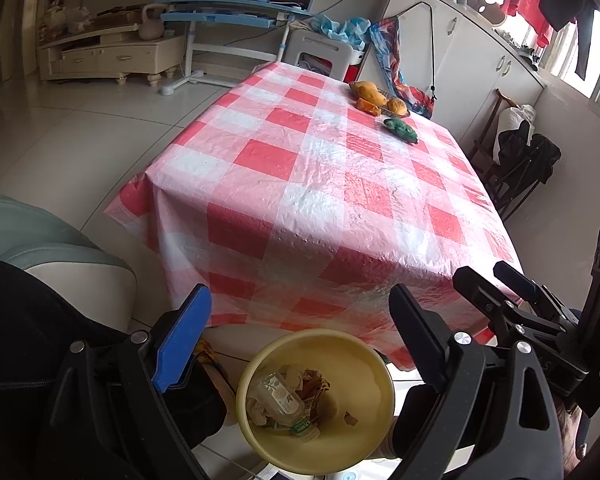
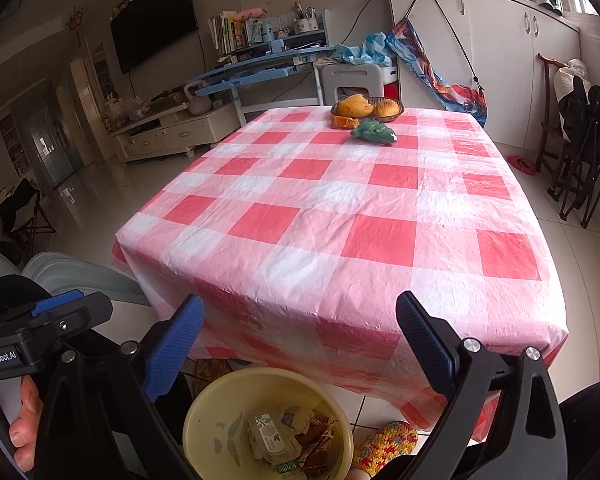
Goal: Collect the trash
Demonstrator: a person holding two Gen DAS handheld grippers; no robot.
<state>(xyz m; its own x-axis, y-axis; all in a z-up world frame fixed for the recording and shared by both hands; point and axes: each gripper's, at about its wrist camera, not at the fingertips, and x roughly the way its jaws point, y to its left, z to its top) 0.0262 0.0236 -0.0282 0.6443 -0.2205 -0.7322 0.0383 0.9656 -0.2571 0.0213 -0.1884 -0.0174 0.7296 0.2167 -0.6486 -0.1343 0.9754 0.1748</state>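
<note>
A yellow bin [image 1: 364, 376] stands on the floor at the near edge of the table. It holds a clear plastic bottle [image 1: 284, 402], crumpled paper [image 1: 260, 408] and brown wrappers. My left gripper [image 1: 300, 344] hangs open just above the bin, with nothing between its fingers. The right wrist view shows the same bin [image 2: 216, 420] with the flattened bottle [image 2: 270, 434] in it. My right gripper [image 2: 300, 344] is open and empty above it. The right gripper [image 1: 494, 280] also shows at the right of the left wrist view, close beside the left one.
The table [image 2: 340, 208] wears a red and white checked cloth. At its far end are a basket of mangoes [image 2: 366, 107], an orange packet [image 2: 344, 121] and a green toy [image 2: 374, 132]. A colourful slipper [image 2: 384, 444] lies by the bin. A grey seat [image 1: 28, 236] is at the left.
</note>
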